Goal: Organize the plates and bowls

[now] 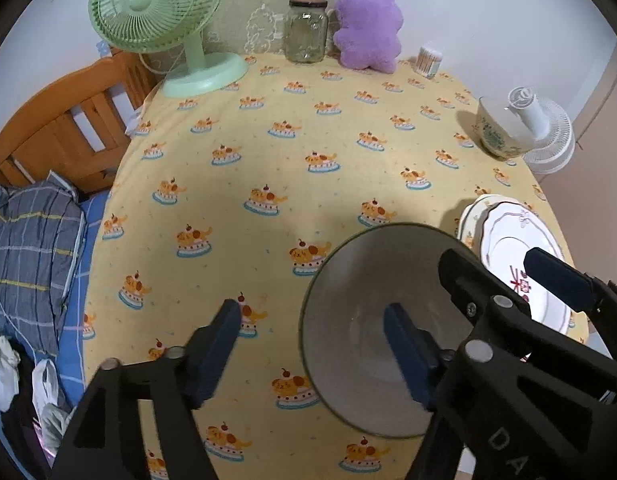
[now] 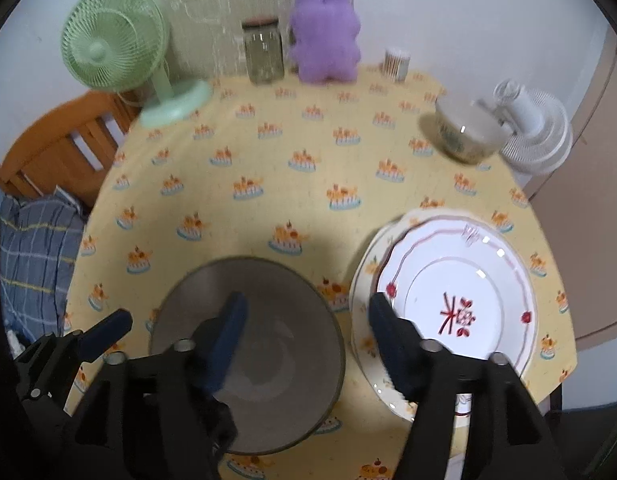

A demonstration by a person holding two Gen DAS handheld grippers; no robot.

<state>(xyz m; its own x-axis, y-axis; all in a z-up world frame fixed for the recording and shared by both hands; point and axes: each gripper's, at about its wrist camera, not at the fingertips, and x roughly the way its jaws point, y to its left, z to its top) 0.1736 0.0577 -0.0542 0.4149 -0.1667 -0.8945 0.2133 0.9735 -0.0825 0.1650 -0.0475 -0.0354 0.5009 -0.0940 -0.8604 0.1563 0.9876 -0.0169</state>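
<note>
two plates (image 2: 456, 300) sit stacked near the right edge of the table (image 1: 268, 152), the red-patterned one on top, probably to gather like with like. the grey bowl (image 1: 372, 320) stands just beside the stack. a floral bowl (image 1: 496, 132) waits well apart, farther back, seemingly the next to collect. the left gripper (image 1: 312, 344) is spread, one finger over the grey bowl, gripping nothing. the right gripper (image 2: 308, 340) is spread too, straddling bowl rim and plate edge. the lower plate is mostly covered, and the right view is blurred.
</note>
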